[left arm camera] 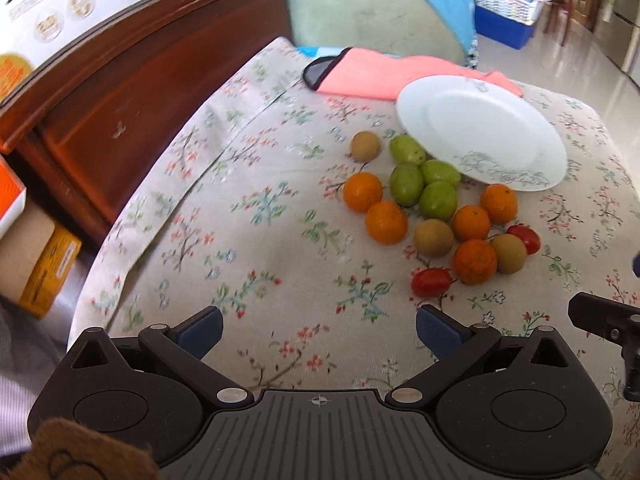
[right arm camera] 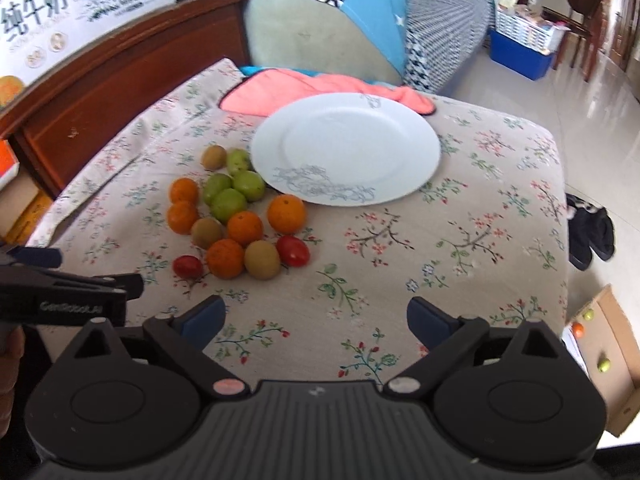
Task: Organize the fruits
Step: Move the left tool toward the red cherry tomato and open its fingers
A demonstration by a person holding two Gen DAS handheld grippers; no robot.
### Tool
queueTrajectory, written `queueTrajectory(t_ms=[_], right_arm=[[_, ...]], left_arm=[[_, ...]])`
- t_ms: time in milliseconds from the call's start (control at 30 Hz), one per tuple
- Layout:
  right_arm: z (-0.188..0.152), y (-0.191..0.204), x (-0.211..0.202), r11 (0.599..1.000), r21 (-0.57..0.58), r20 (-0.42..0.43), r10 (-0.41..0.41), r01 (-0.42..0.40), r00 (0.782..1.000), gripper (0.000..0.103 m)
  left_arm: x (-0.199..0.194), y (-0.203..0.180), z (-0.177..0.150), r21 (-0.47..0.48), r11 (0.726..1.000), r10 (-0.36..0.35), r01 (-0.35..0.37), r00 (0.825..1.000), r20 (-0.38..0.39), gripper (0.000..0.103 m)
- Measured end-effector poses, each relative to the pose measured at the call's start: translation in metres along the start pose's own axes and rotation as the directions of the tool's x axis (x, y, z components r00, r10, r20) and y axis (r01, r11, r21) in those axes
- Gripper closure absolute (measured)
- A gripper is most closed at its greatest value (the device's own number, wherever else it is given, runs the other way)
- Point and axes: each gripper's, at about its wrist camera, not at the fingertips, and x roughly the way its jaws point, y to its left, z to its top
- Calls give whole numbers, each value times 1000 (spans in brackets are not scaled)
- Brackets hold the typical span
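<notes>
Both the left gripper (left arm camera: 319,330) and right gripper (right arm camera: 314,322) hover released and empty over the floral tablecloth's (right arm camera: 460,280) near edge, since the fruits (right arm camera: 236,216) lie heaped beside the bare white plate (right arm camera: 404,128), seemingly awaiting sorting.

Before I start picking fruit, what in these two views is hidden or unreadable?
- Left wrist view: the white plate overlaps one green fruit, hiding its far side.
- Both views: the pink cloth runs behind the plate; its full extent is hidden.
- Right wrist view: the left gripper is cut off by the frame edge.
- Right wrist view: fruit in the cardboard box on the floor is too small to identify.
</notes>
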Motion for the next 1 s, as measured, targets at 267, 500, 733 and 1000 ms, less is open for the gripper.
queueTrajectory(t_ms=[267,500,733,1000], right_arm=[[12,-23,11,995,-78,-5,58,-59,998,23],[18,-41,33,988,90,-1,125,-124,992,50],[18,-31,41,990,54,5,133,-133,991,61],[22,-28,49,986,74,25,149,-151,988,66]], left_arm=[[8,-15,1,112,991,-74,68,996,42,1],[15,-29,-3,155,980,-135,125,989,53,7],[19,-28,-2,128,977,-175,167,983,54,20],[22,-24,0,93,975,-208,203,976,60,39]])
